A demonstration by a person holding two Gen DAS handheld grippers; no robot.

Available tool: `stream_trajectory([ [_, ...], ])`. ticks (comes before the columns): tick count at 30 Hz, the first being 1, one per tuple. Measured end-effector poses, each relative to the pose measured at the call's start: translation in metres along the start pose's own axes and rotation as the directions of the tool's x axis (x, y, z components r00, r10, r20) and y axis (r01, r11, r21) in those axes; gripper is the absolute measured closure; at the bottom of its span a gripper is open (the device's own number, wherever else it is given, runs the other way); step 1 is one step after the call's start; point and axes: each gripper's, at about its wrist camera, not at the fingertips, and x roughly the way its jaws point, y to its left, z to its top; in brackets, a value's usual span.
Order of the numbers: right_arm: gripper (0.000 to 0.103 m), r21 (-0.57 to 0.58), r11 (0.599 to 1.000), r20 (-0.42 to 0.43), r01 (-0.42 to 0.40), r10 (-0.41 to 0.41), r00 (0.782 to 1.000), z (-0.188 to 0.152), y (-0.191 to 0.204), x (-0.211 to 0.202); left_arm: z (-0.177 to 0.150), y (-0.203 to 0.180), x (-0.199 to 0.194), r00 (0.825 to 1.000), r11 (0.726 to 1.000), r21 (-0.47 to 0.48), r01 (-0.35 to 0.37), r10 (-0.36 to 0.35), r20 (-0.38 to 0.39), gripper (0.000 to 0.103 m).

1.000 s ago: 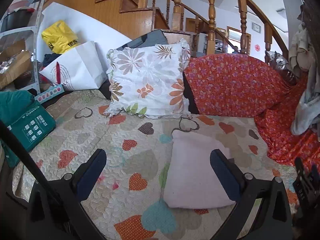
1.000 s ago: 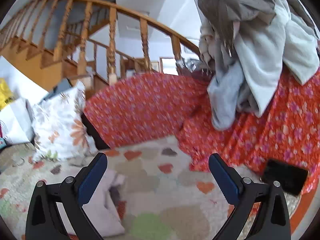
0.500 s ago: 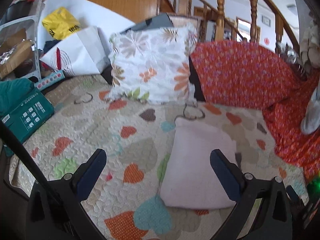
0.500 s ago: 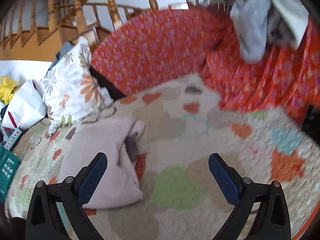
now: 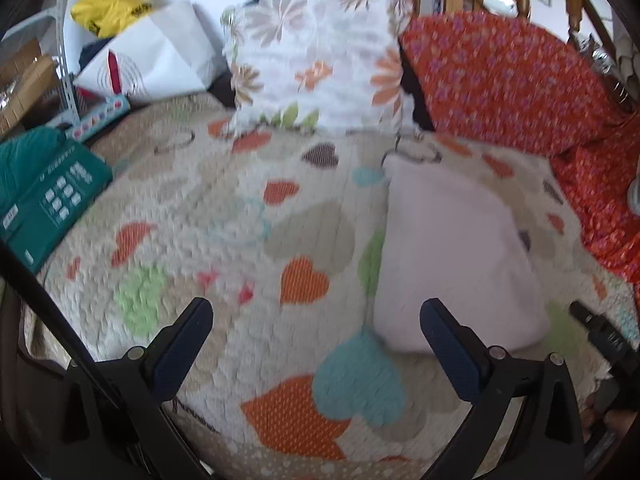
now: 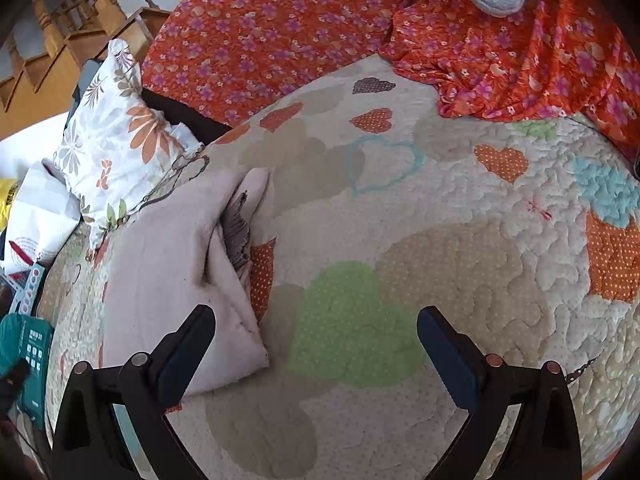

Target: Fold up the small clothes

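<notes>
In the left wrist view we see the left gripper point(image 5: 316, 322) with its fingers point(image 5: 182, 344) spread wide and nothing between them — they hang over the heart-patterned quilt point(image 5: 240, 220). The pale pink folded garment point(image 5: 452, 248) lies flat on the quilt in the right half of the frame, its near edge just beyond the right-hand finger. Behind it, at upper centre, a floral pillow point(image 5: 316, 60) leans beside an orange flowered cover point(image 5: 500, 80) at upper right. A green box point(image 5: 48, 204) sits at the left edge, with a white paper bag point(image 5: 156, 56) and a yellow bag point(image 5: 110, 6) in the upper left.

In the right wrist view the right gripper point(image 6: 316, 324) is likewise wide open and holds nothing. Here the garment point(image 6: 160, 264) sits in the left half of the frame, a grey printed patch showing in its fold; its lower corner lies just beside the left-hand finger point(image 6: 186, 344) — whether they touch, we cannot tell.
</notes>
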Motion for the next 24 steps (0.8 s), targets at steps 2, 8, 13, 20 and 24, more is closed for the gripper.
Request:
stream_trajectory([
  [2,0.0,-0.019,1.0,-0.001,0.007,-0.007,1.0,-0.001,0.003,-0.001,-0.008,0.0,0.011,0.999,1.0,0.006,-0.007,0.007,-0.04,0.0],
  [8,0.0,-0.107,0.994,0.004,0.025,-0.024,1.0,-0.004,0.017,0.001,-0.025,-0.005,0.034,0.994,0.999,0.041,-0.024,0.029,-0.11,0.0],
  [13,0.0,-0.146,0.989,-0.003,0.025,-0.026,1.0,-0.008,0.024,0.003,-0.037,-0.008,0.052,0.987,0.997,0.067,-0.03,0.04,-0.155,0.0],
  [20,0.0,-0.137,0.99,-0.02,0.015,-0.018,1.0,-0.007,0.022,0.008,-0.054,-0.005,0.079,0.968,0.997,0.07,-0.029,0.045,-0.245,0.0],
  [24,0.0,-0.137,0.991,-0.033,0.011,-0.016,0.999,-0.008,0.022,0.01,-0.06,0.002,0.091,0.957,1.0,0.011,-0.002,0.006,-0.289,0.0],
])
